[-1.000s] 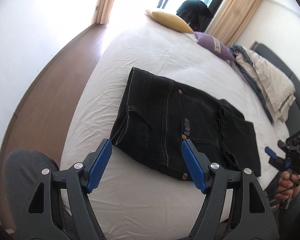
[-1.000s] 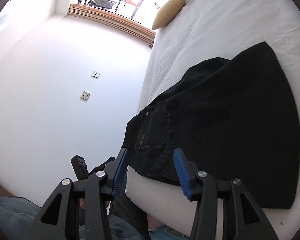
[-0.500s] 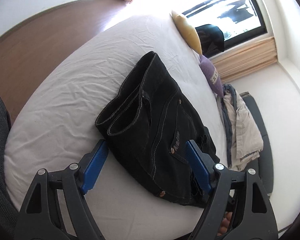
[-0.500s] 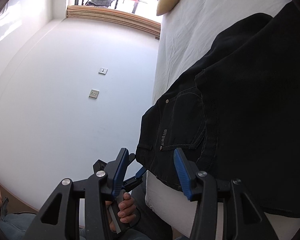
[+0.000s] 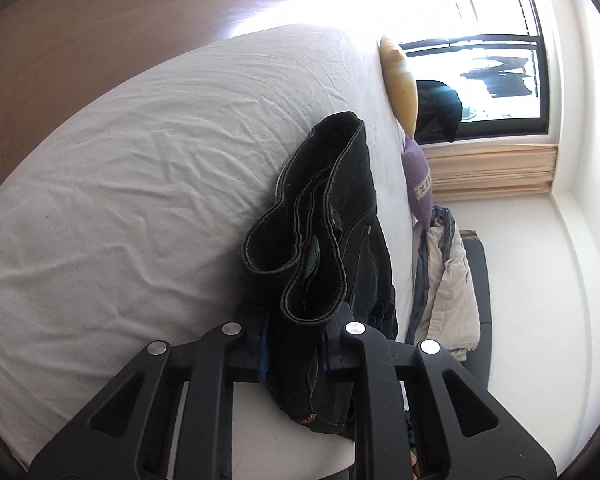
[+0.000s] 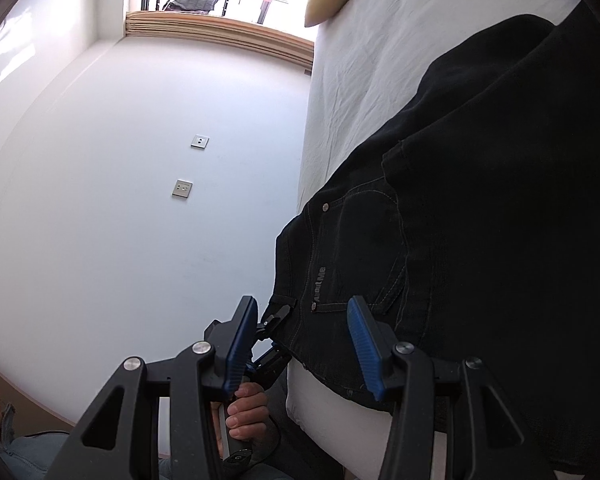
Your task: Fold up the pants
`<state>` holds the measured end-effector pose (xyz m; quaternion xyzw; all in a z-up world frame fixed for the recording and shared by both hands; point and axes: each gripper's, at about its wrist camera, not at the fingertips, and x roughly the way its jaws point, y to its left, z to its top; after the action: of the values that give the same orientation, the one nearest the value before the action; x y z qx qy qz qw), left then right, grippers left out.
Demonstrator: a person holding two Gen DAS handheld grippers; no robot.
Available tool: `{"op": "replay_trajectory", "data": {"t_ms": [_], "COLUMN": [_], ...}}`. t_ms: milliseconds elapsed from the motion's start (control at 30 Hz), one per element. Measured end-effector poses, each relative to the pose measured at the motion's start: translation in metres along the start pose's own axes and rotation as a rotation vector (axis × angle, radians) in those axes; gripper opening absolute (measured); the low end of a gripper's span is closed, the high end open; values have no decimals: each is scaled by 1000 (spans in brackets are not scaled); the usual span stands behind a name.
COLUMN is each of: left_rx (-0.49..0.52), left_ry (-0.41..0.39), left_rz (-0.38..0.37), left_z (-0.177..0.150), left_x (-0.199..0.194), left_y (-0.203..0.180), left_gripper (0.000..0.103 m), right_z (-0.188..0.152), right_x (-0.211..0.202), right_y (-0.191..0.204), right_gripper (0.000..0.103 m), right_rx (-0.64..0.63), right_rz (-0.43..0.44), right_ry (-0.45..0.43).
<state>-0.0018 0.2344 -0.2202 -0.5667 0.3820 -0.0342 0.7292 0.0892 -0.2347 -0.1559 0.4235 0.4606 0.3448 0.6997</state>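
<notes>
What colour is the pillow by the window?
Yellow: the pillow at the bed's far end shows best in the left wrist view.

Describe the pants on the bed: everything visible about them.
The pants are black denim with pale stitching, metal rivets, a button and a grey waistband logo. They lie folded on the white bed, the waist end at the near edge. The left gripper is closing its jaws on the bunched waistband, which stands up between them. The right gripper stands open astride the waistband edge, its pads apart from the cloth.
</notes>
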Motion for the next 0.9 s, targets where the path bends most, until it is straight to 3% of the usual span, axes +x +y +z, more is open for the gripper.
{"op": "replay_trajectory", "data": {"t_ms": [200,267,333,400,533,567,600,633,667,700,900], "left_rx": [130,177,234,298,439,469,501,541,587,631,866], "left_ry": [-19,-25,-29,-33,-39,-36,-33,-29,-25,-19,64], "left_rz": [2,11,19,26,32,33,32,34,35,34,14], "left_z": [-2,-4,-8,-12,-31,-35,-42,-49,-57,-66,-139], "left_x": [-7,-9,-11,-10,-8,-5,-4,-3,1,6,47], "left_y": [-42,-56,-74,-94,-144,-156,-169,-182,-197,-211,-278], "left_gripper": [13,13,13,13,13,13,13,13,13,13,13], "right_z": [22,32,34,34,30,29,29,29,29,31,48], "right_x": [19,29,44,46,39,35,29,20,10,-1,-66], "right_y": [-5,-18,-41,-59,-59,-54,-49,-43,-37,-31,-9], "right_gripper": [51,51,40,0,0,11,35,48,69,83,86], "right_rx": [-7,28,77,113,110,103,100,94,83,70,19], "right_rz": [-33,-118,-221,-233,-168,-145,-106,-71,-55,-54,-26], "right_ry": [22,48,101,93,50,38,16,-14,-43,-67,-110]}}
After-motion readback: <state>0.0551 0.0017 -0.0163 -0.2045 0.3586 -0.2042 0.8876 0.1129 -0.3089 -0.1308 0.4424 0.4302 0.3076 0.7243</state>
